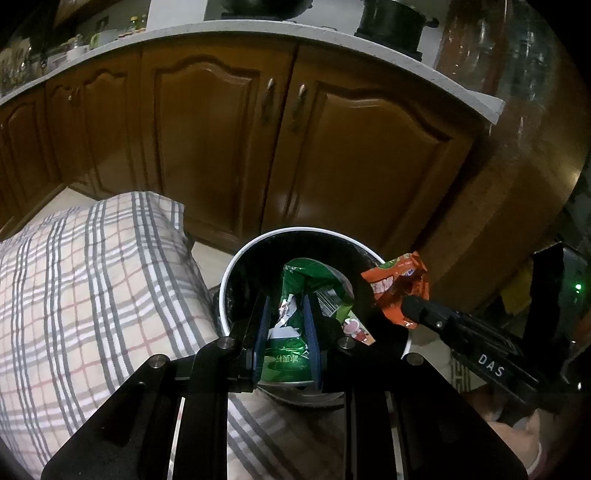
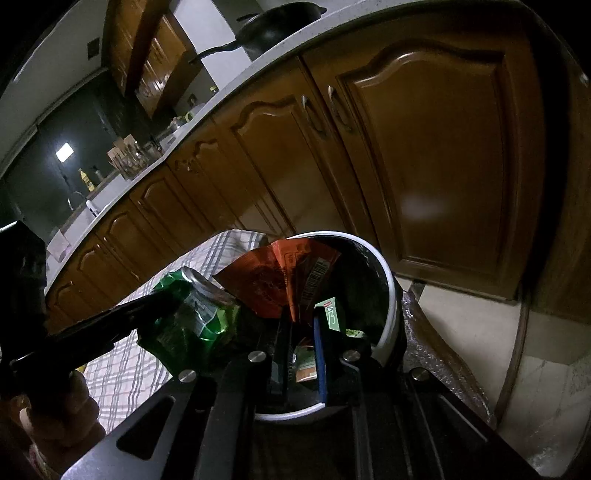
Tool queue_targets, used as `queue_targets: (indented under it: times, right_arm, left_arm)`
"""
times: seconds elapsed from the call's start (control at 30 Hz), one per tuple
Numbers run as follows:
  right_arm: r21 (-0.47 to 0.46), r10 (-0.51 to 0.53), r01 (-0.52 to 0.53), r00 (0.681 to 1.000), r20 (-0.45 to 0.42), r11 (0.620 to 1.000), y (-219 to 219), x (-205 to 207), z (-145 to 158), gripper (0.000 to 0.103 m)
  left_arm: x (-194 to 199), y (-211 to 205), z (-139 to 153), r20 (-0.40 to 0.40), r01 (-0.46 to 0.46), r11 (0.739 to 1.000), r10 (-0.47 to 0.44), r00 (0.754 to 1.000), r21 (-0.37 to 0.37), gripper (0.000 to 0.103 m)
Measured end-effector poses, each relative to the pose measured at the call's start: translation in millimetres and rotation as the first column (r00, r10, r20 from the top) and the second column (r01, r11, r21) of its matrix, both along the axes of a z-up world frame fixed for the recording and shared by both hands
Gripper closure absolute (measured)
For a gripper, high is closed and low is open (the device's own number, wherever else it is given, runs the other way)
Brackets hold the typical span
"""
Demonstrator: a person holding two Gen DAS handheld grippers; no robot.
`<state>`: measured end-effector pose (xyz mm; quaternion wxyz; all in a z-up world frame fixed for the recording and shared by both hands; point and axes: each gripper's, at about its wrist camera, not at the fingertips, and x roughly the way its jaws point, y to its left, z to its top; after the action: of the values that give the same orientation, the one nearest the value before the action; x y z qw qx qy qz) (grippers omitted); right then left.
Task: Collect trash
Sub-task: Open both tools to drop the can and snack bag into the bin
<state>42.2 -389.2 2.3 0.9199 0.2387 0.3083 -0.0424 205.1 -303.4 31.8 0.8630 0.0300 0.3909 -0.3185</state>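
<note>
My left gripper (image 1: 287, 310) is shut on a crumpled green wrapper (image 1: 295, 284) and holds it over the mouth of a white-rimmed trash bin (image 1: 236, 258) lined with a black bag. My right gripper (image 2: 301, 328) is shut on an orange wrapper (image 2: 266, 280) and holds it over the same bin (image 2: 388, 291). In the left wrist view the right gripper (image 1: 408, 308) comes in from the right with the orange wrapper (image 1: 399, 280) above the bin's right rim. In the right wrist view the left gripper (image 2: 162, 302) and the green wrapper (image 2: 192, 317) are at the bin's left. Small packets (image 2: 330, 314) lie inside the bin.
A table with a checked cloth (image 1: 85, 288) stands to the left of the bin. Brown kitchen cabinet doors (image 1: 229, 140) stand close behind the bin under a white counter (image 1: 184, 35) with pots. Pale floor tiles (image 2: 476, 325) lie to the right of the bin.
</note>
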Motion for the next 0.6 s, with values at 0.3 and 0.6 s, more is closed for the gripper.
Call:
queue_targets:
  times: [0.3, 0.6]
  right_arm:
    - [-0.004, 0.004, -0.004, 1.0, -0.022, 1.0, 0.5, 5.5, -3.1, 0.093]
    - [-0.008, 0.008, -0.008, 0.999, -0.046, 1.0, 1.0, 13.4, -6.5, 0.093]
  left_arm:
    - [5.3, -3.7, -5.0, -0.007, -0.005, 1.0, 0.005, 1.0, 0.01, 0.085]
    - [9.4, -9.3, -10.1, -0.018, -0.012, 1.0, 0.012, 1.0, 0.021, 0.085]
